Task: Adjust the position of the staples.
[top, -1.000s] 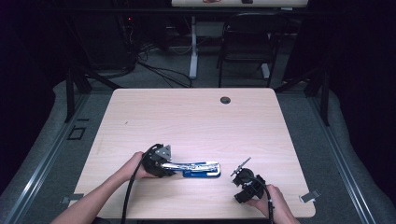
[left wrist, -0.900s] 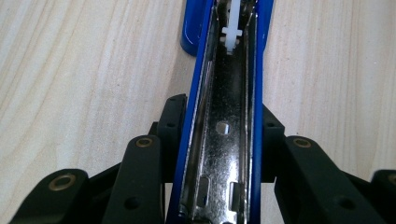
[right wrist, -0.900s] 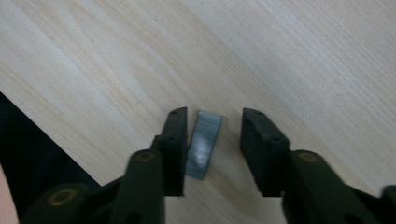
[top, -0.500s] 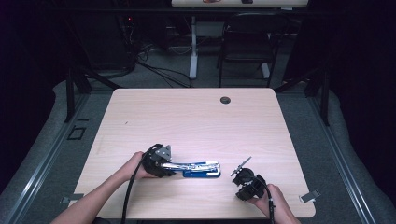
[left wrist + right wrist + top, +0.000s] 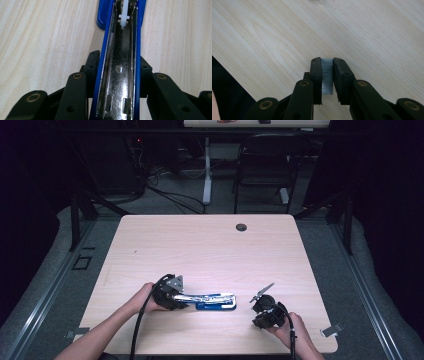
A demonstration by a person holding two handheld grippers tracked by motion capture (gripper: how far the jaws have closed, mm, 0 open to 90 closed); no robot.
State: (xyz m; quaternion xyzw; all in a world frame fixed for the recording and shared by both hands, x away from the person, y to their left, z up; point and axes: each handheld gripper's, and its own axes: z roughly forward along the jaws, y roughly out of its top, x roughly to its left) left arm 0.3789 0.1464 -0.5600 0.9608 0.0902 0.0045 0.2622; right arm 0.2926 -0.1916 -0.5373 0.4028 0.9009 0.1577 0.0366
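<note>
The stapler (image 5: 210,300) lies on the wooden table (image 5: 200,245) near its front edge, opened out: its blue base rests flat on the wood and its shiny metal magazine stretches along above it, pointing toward the person's right. In the left gripper view the stapler (image 5: 120,62) shows its staple channel from above, a bare chromed trough between blue side walls, with a white plastic pusher (image 5: 124,17) sitting at the far end of the channel; whether any staples lie in it I cannot tell. The left gripper (image 5: 170,292) is clamped on the stapler's rear end, its black jaws pressing against the blue sides. The right gripper (image 5: 263,296) is held just beside the stapler's front tip, apart from it, and its jaws have just been closing; they now pinch a strip of staples (image 5: 327,76), a grey ribbed block standing upright between the pads, held over the table.
</note>
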